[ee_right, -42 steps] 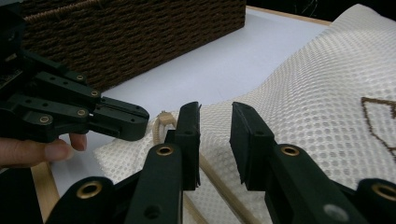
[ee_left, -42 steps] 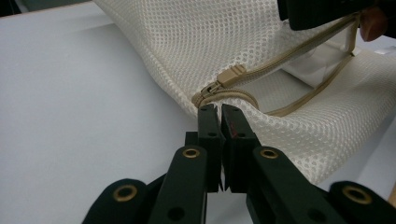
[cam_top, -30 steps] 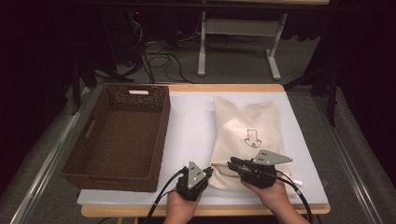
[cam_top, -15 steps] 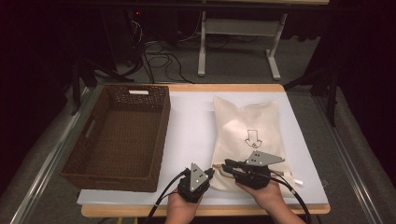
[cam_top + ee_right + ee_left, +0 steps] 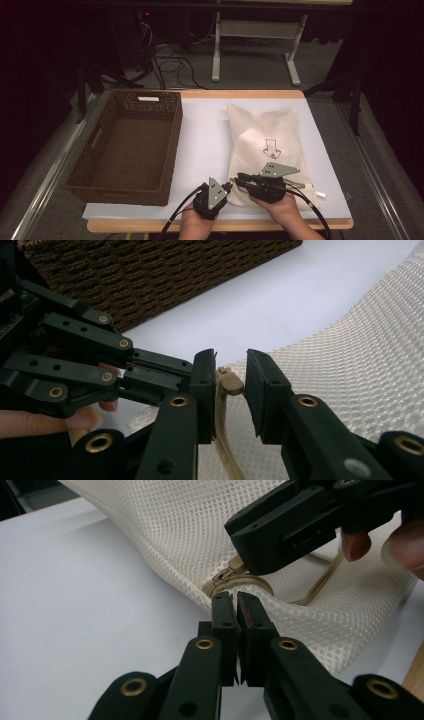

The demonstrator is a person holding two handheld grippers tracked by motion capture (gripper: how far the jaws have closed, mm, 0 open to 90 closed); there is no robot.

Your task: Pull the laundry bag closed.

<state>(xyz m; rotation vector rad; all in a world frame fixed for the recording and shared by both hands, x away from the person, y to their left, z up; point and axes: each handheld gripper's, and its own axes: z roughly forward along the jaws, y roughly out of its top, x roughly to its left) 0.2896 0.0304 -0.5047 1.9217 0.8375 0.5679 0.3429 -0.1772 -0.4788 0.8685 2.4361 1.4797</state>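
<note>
At table's near edge, 6 o'clock: left gripper (image 5: 226,189) jaws pressed together, pinching mesh laundry bag (image 5: 265,145) hem beside zip end. Right gripper (image 5: 230,390) jaws spread, straddling tan zipper pull (image 5: 229,382), not yet clamped. Step: opening zip. Next: close on pull, draw along zip. Count: one bag at 1 o'clock, one wicker basket (image 5: 131,145) at 10 o'clock, two grippers.

cream mesh bag (image 5: 265,145), flat, tan zipper (image 5: 231,384)
</note>
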